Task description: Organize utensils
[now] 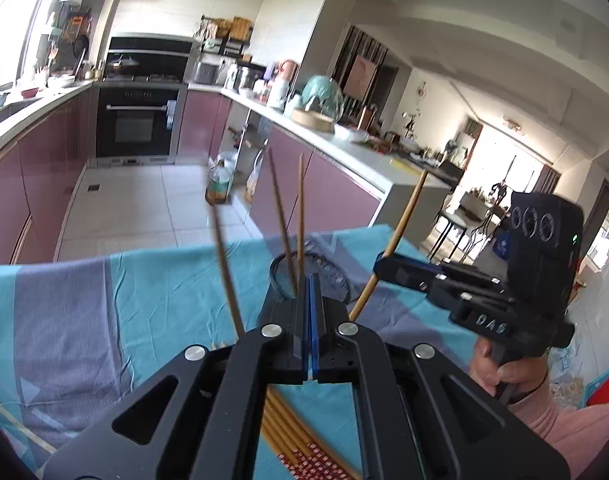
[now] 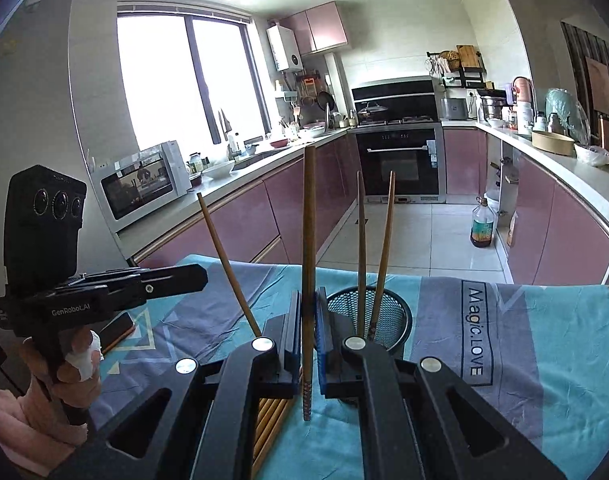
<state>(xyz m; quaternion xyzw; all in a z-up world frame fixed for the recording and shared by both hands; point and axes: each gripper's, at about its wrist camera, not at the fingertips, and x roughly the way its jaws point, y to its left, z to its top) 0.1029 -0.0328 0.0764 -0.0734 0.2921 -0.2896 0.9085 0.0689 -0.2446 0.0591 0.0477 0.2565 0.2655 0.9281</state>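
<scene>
A black mesh holder (image 2: 370, 316) stands on the cloth-covered table with two chopsticks (image 2: 374, 248) upright in it; it also shows in the left wrist view (image 1: 324, 276). My right gripper (image 2: 307, 320) is shut on one brown chopstick (image 2: 309, 248) and holds it upright just left of the holder; in the left wrist view this gripper (image 1: 388, 264) holds the chopstick (image 1: 404, 224) tilted. My left gripper (image 1: 307, 304) is shut near the holder; whether it grips anything is unclear. A blurred chopstick (image 1: 226, 272) stands left of it. Several chopsticks (image 1: 288, 432) lie on the table below.
The table carries a blue and grey cloth (image 2: 544, 344). A dark flat object (image 2: 118, 330) lies at its left. Pink kitchen cabinets (image 2: 240, 224), an oven (image 2: 400, 160) and an oil bottle (image 2: 482, 224) on the floor are beyond the table.
</scene>
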